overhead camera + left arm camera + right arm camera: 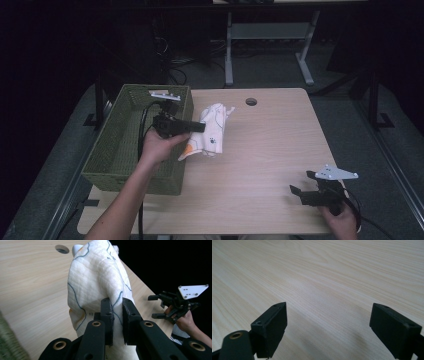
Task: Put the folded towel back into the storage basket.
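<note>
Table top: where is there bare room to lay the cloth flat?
The widest bare stretch of table runs between the cloth and the right gripper, from the round hole down to the near edge. It is crowded on the left, where the green basket and the left gripper sit.

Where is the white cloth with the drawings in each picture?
High view: white cloth left of centre, beside the green basket, pinched by the left gripper.
Left gripper view: centre, clamped between the jaws.
Right gripper view: not in it.
Shared landmark: the wooden table.
</note>
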